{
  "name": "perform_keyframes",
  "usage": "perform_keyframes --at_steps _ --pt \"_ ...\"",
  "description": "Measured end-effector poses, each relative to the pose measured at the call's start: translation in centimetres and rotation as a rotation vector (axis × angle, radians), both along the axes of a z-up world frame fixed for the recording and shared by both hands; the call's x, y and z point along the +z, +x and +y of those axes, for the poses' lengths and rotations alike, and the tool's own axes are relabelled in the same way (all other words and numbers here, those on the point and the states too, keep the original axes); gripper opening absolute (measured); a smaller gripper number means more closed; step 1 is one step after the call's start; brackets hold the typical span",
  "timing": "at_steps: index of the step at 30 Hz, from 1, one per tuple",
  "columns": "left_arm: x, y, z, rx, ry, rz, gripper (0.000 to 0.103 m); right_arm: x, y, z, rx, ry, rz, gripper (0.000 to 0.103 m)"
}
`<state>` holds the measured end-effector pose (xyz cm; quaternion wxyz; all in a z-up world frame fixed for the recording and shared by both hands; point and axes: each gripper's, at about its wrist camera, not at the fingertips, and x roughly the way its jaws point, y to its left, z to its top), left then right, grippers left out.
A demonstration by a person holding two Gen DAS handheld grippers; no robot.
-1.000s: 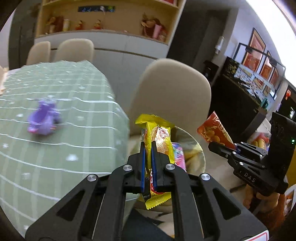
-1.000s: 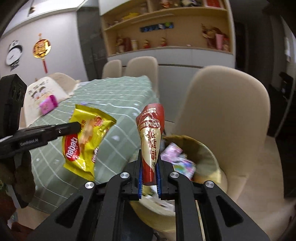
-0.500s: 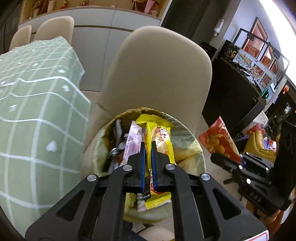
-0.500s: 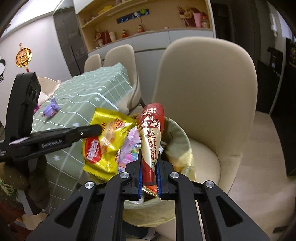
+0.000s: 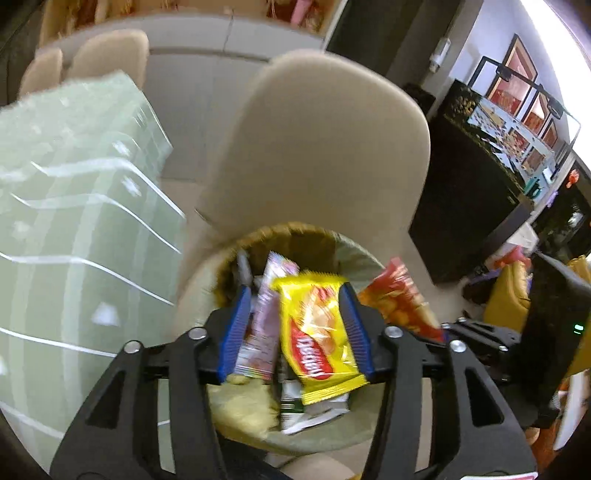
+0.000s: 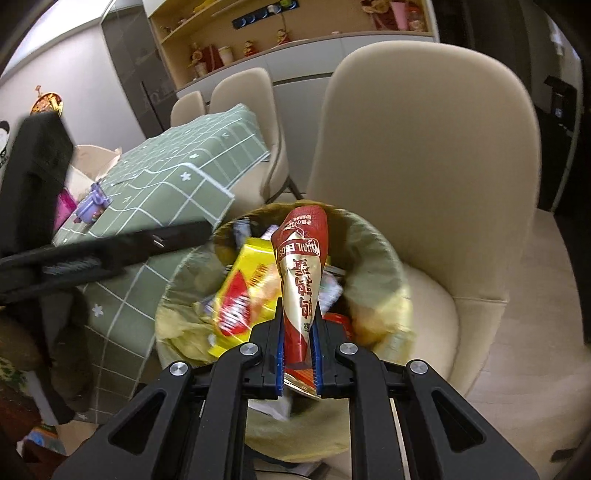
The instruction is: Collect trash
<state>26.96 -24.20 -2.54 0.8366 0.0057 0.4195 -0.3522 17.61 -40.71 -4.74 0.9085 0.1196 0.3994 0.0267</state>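
Observation:
My left gripper (image 5: 295, 328) is open right above the trash bin (image 5: 343, 243). The yellow snack packet (image 5: 317, 332) sits loose between its spread jaws, over the other wrappers in the bin; it also shows in the right wrist view (image 6: 240, 295). My right gripper (image 6: 298, 350) is shut on a red and gold snack packet (image 6: 303, 273) and holds it upright over the same bin (image 6: 373, 236), which stands on a beige chair seat. The left gripper (image 6: 110, 251) reaches in from the left in the right wrist view. The red packet (image 5: 402, 299) shows at the right in the left wrist view.
The bin stands on a beige chair (image 6: 424, 147) next to the table with a green checked cloth (image 6: 177, 181). A purple toy (image 6: 90, 203) lies on the table. More beige chairs (image 6: 243, 96) and a shelf unit (image 6: 295, 33) stand behind.
My left gripper has opened and let go of the yellow packet over the bin. Both grippers have come lower and closer over the bin. The right gripper still holds the red packet.

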Motion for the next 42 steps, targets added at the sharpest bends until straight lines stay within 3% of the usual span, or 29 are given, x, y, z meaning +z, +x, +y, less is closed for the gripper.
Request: perform_keyframes --at_steps 3,5,9,15,19,22,24,31,34,42 --pt "2.0 -1.4 2.3 0.038 0.015 -0.085 0.056 -0.7 2.2 1.2 0.034 0.012 0.03 0.013" --pt "2.6 -2.1 3.5 0.065 0.022 -0.099 0.06 -1.7 3.8 2.0 0.051 -0.005 0.084 0.013" --pt "3.4 -3.7 7.1 0.104 0.005 -0.111 0.062 -5.3 6.7 3.0 0.071 -0.051 0.26 0.013" --pt "3.9 -5.4 10.6 0.123 -0.02 -0.122 0.065 -6.4 7.0 3.5 0.049 -0.056 0.307 0.013" --pt "4.0 -6.5 11.3 0.103 -0.034 -0.109 0.07 -5.7 6.4 4.0 0.016 -0.034 0.276 0.014" --pt "4.0 -7.5 12.2 0.103 -0.041 -0.099 0.075 -4.7 5.0 4.3 0.0 -0.044 0.232 0.03" --pt "4.0 -8.2 12.8 0.104 -0.036 -0.095 0.078 -4.0 4.2 4.8 0.003 -0.077 0.197 0.046" --pt "4.0 -10.5 14.5 0.121 -0.037 -0.102 0.08 -1.8 1.7 5.0 -0.017 -0.099 0.139 0.048" --pt "4.5 -11.7 15.7 0.148 -0.033 -0.144 0.08 -0.6 -0.2 4.7 -0.032 -0.105 0.098 0.048" --pt "4.4 -16.9 19.0 0.294 0.044 -0.297 0.08 4.2 -8.8 8.5 -0.087 -0.074 -0.14 0.048"
